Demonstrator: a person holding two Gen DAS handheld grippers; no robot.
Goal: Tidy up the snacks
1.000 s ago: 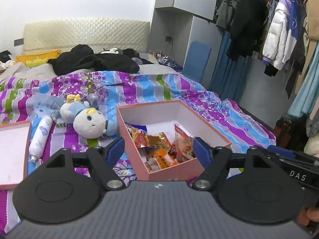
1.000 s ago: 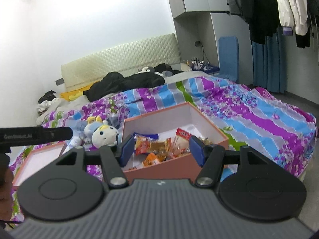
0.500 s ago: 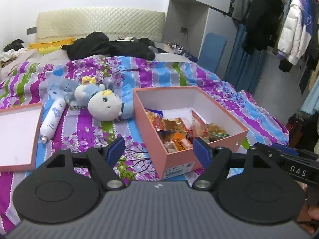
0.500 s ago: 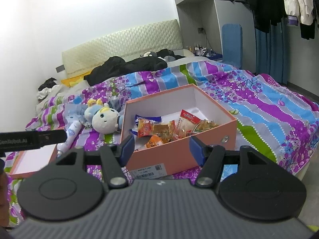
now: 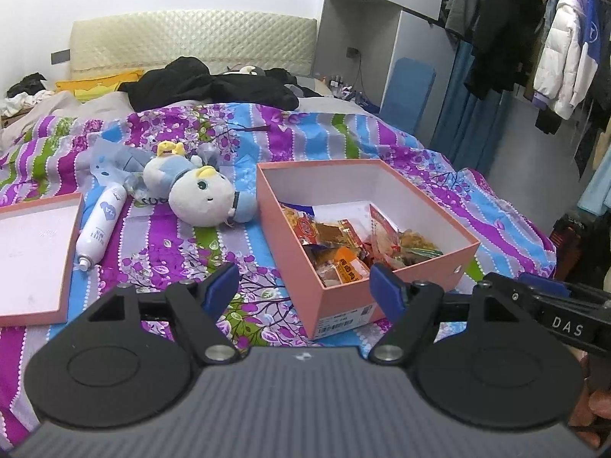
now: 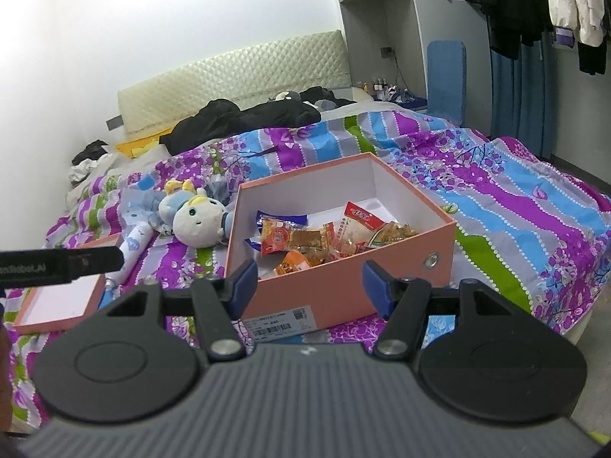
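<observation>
Both views are now sitting lower and tilted further down than a second ago, so the one open pink cardboard box [image 5: 397, 297] is showing more of its inside. One left hand-held gripper [image 5: 303, 286] and one right hand-held gripper [image 6: 309, 280] are hovering just short of it, each with jaws standing wide and gripping nothing. Several crinkly snack packets [image 6: 305, 242], too jumbled to count, are lying inside the box. One pink box lid [image 5: 30, 252], one white spray bottle [image 5: 101, 225] and one pale plush doll [image 5: 198, 194] are resting on the floral striped bedspread [image 5: 160, 255]. Coats are hanging on the right.
</observation>
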